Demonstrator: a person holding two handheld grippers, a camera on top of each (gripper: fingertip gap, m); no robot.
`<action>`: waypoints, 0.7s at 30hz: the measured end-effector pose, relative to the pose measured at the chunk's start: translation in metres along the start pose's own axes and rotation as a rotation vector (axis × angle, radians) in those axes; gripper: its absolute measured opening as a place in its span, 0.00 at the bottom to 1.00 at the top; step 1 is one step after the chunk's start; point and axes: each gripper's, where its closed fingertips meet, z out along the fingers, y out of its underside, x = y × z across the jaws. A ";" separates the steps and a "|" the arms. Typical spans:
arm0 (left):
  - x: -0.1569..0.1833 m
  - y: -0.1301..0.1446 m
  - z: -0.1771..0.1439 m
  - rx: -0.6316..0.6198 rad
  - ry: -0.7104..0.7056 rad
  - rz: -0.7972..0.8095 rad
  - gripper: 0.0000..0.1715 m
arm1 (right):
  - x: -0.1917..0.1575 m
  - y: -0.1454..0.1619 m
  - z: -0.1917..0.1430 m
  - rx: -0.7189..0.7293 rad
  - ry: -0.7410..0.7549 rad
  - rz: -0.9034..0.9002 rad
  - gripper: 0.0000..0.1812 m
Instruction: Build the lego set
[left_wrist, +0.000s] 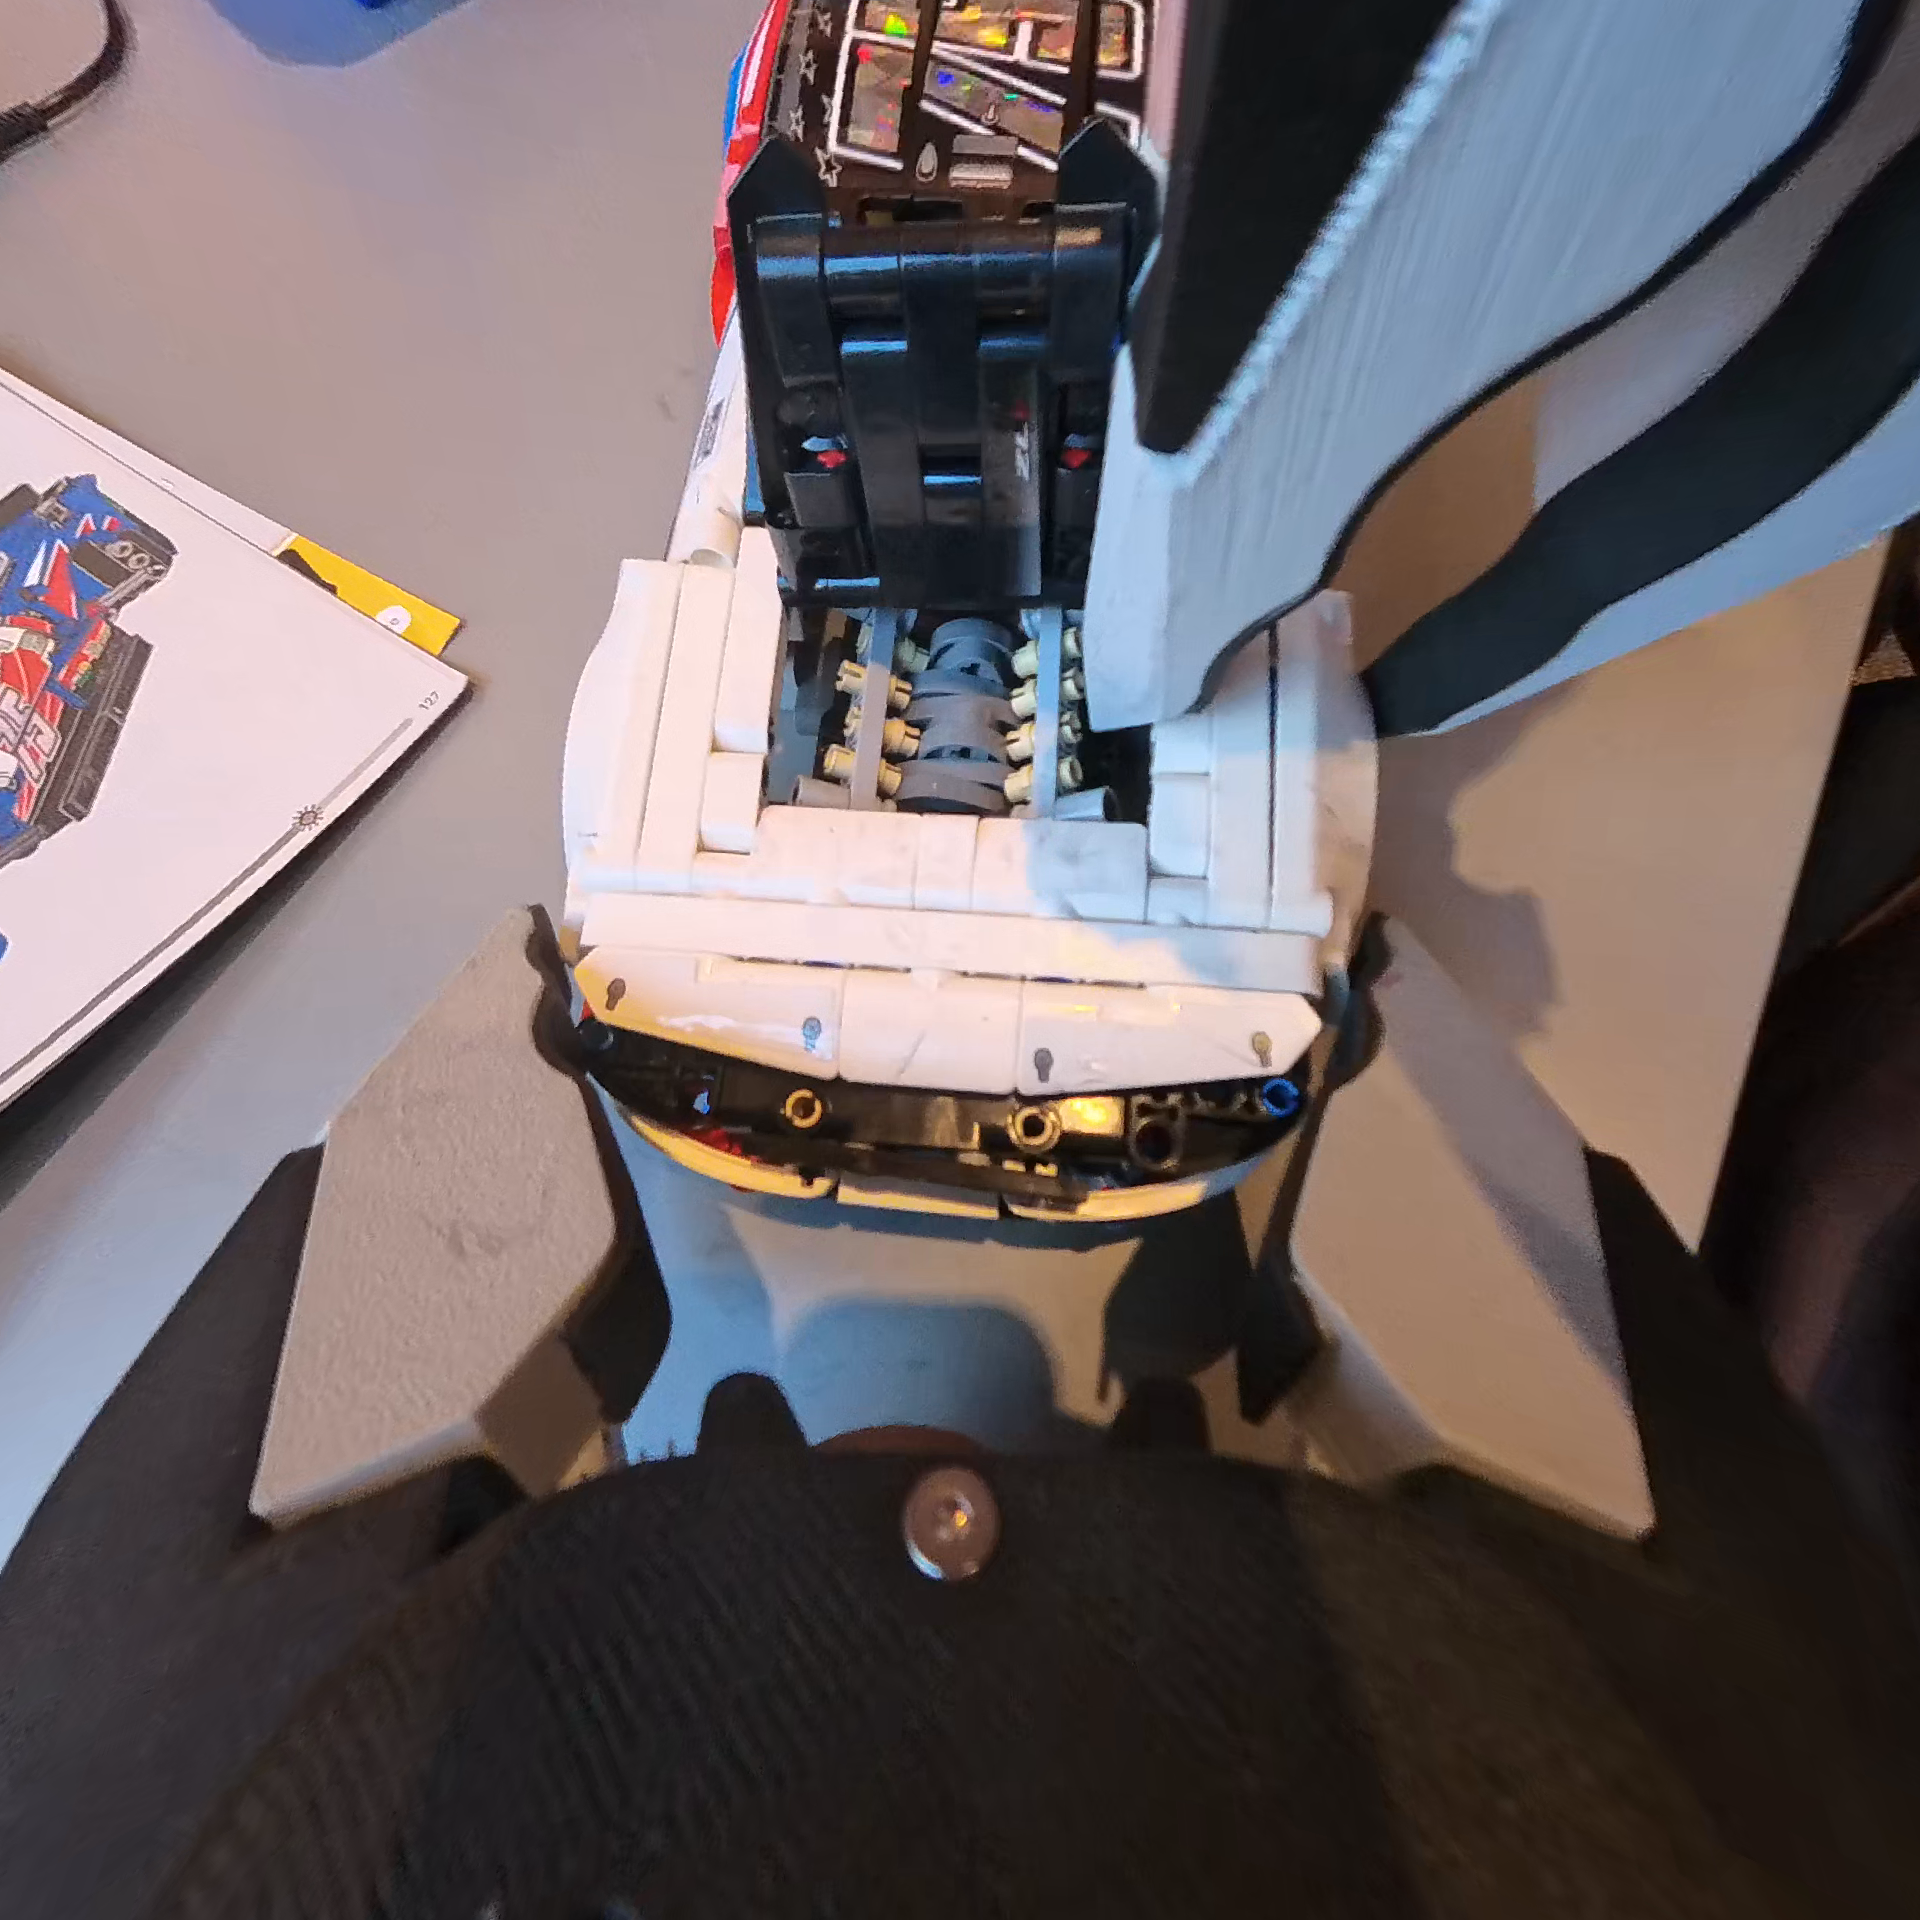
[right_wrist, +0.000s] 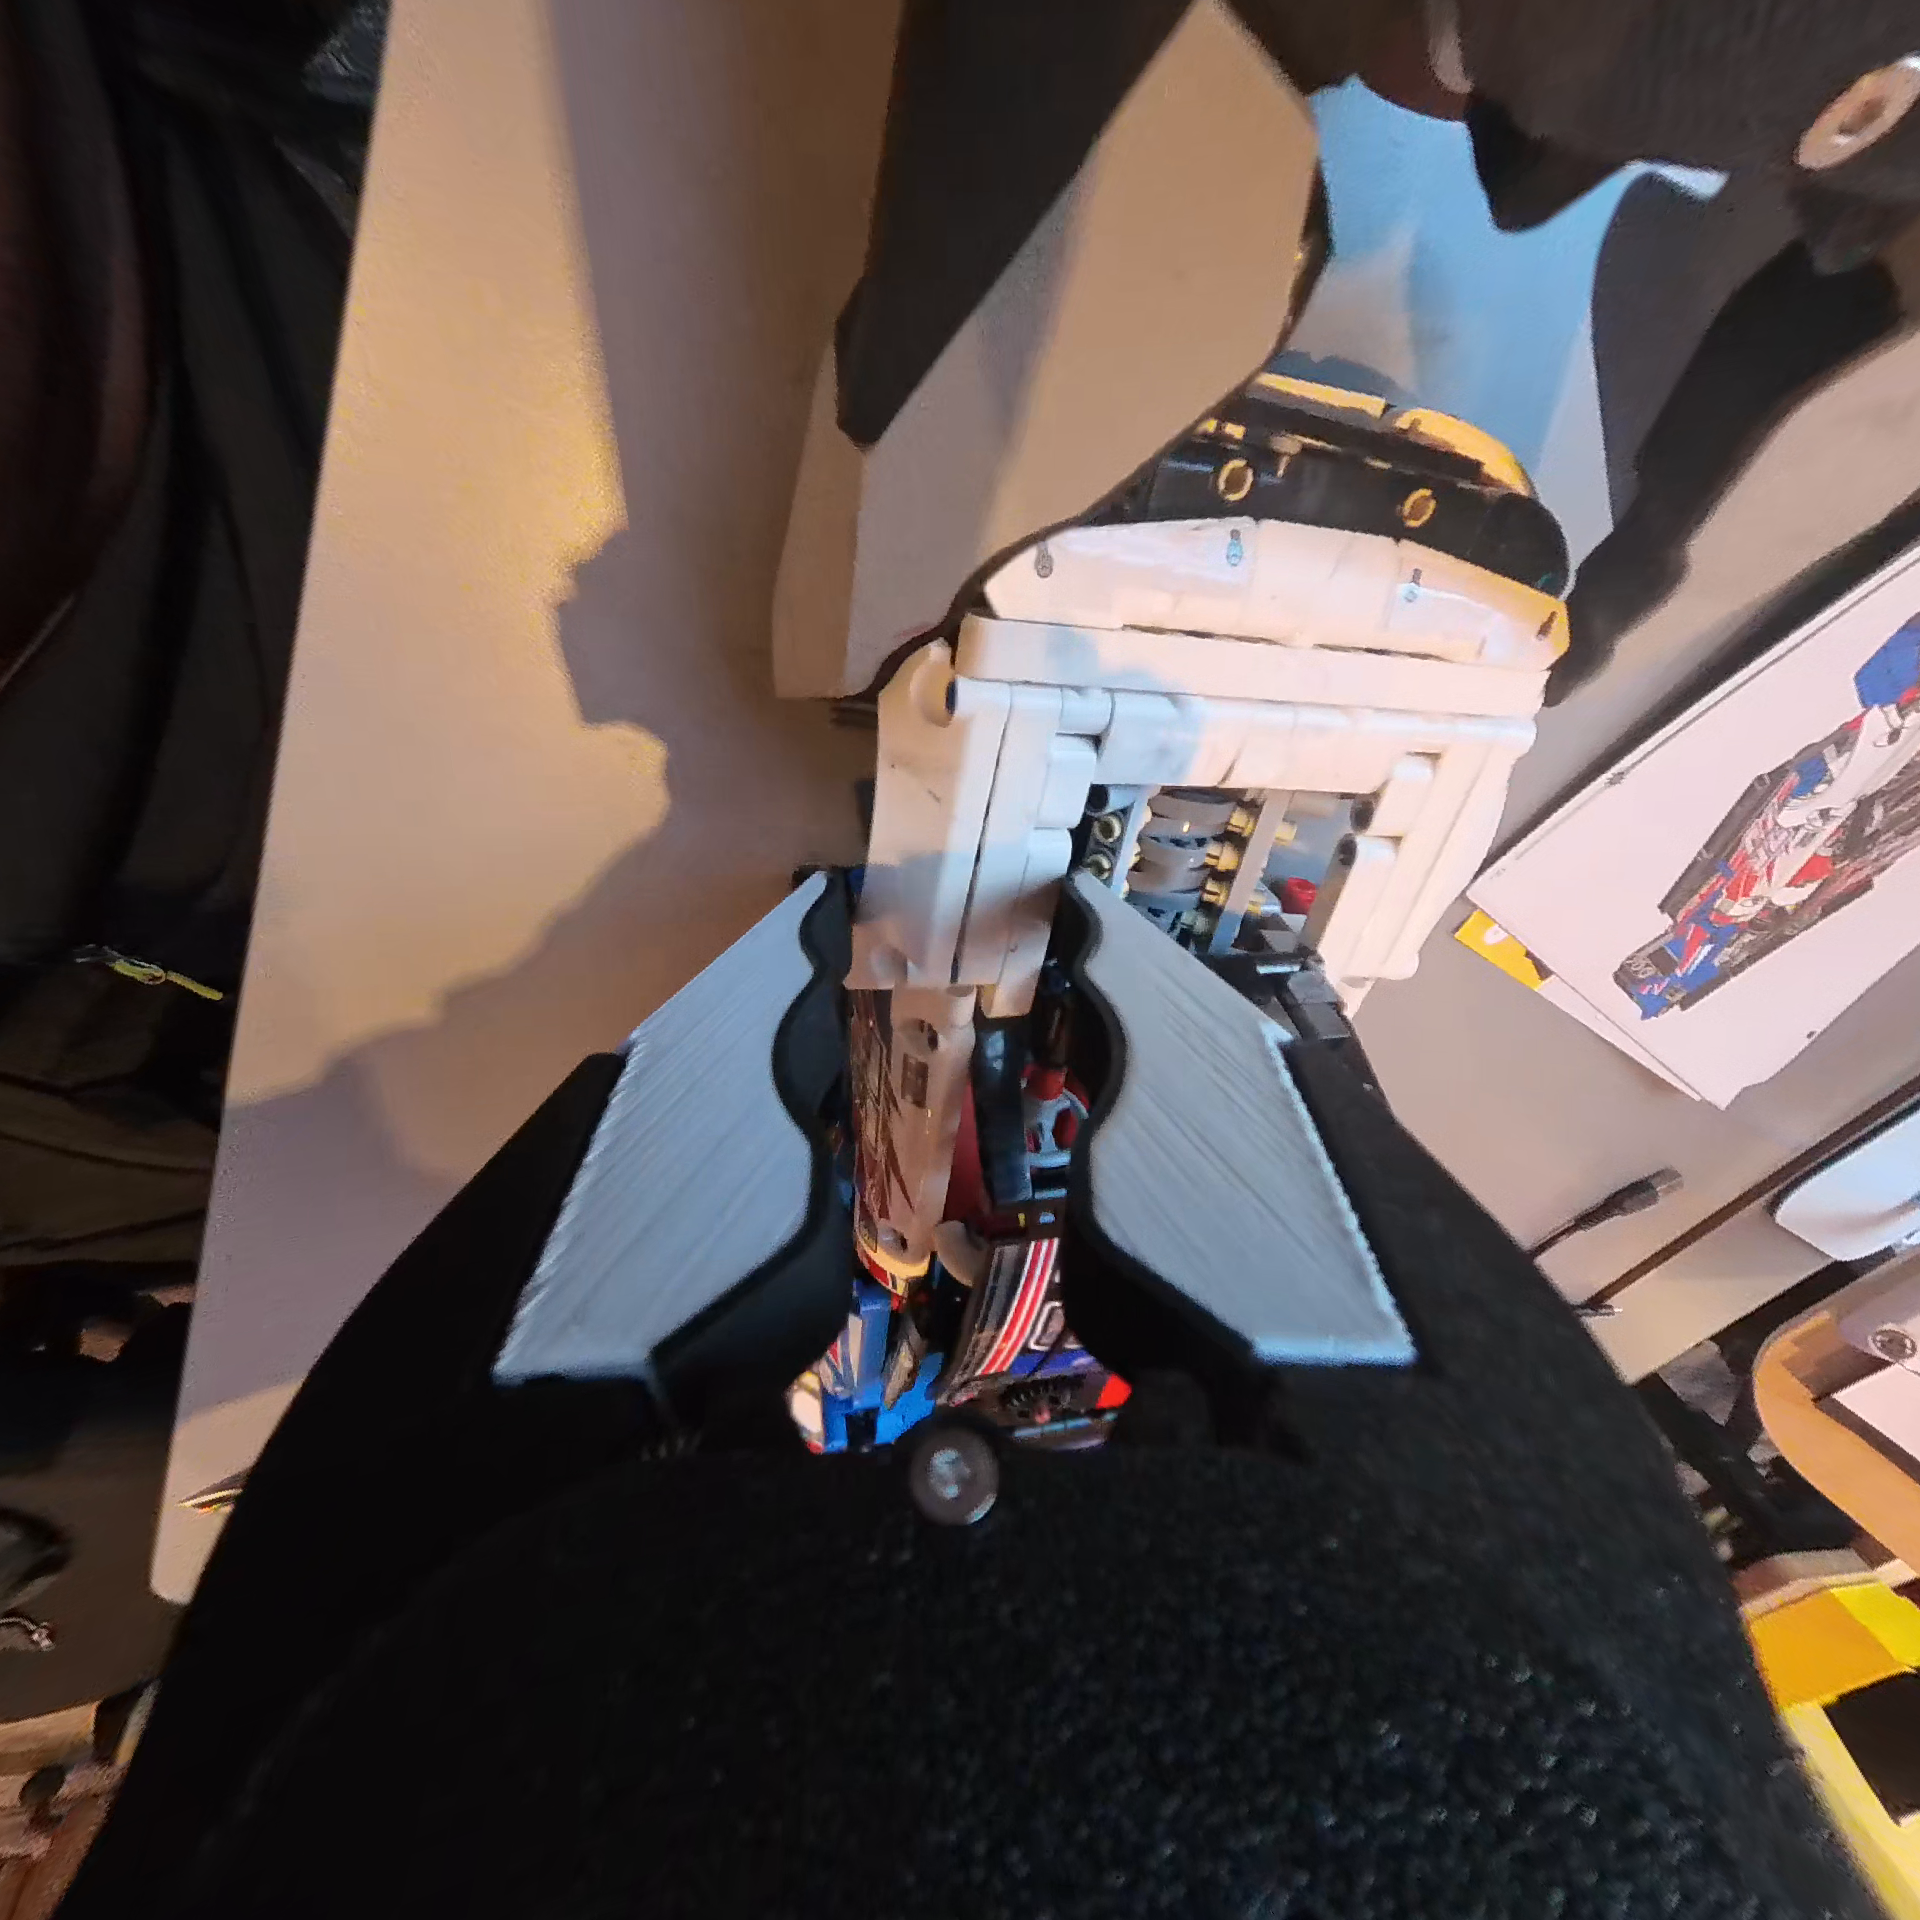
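Observation:
A lego race car (left_wrist: 935, 894) with white bodywork, a black raised hood panel (left_wrist: 935, 416) and an exposed grey engine (left_wrist: 951, 727) fills the left wrist view. My left gripper (left_wrist: 956, 997) is shut on the car's white and black end, one finger on each side. My right gripper (right_wrist: 951, 935) is shut on the car's side wall (right_wrist: 956, 894) beside the engine bay. It enters the left wrist view from the upper right (left_wrist: 1164, 665). The left gripper shows at the top of the right wrist view (right_wrist: 1226, 582).
An open instruction booklet (left_wrist: 208, 727) lies on the grey table (left_wrist: 364, 312) to the left of the car; it also shows in the right wrist view (right_wrist: 1714, 852). A black cable (left_wrist: 62, 83) lies at the far left. A yellow object (right_wrist: 1849, 1642) sits at the right.

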 end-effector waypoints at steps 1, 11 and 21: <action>0.000 0.000 0.000 -0.003 -0.002 0.002 0.82 | 0.000 0.000 0.000 0.006 -0.004 0.003 0.21; 0.001 0.002 0.002 -0.023 -0.032 -0.007 0.82 | 0.000 -0.002 0.000 0.071 -0.096 0.013 0.18; 0.009 -0.012 -0.012 0.055 0.028 -0.027 0.82 | 0.006 -0.017 -0.022 0.257 0.028 0.153 0.27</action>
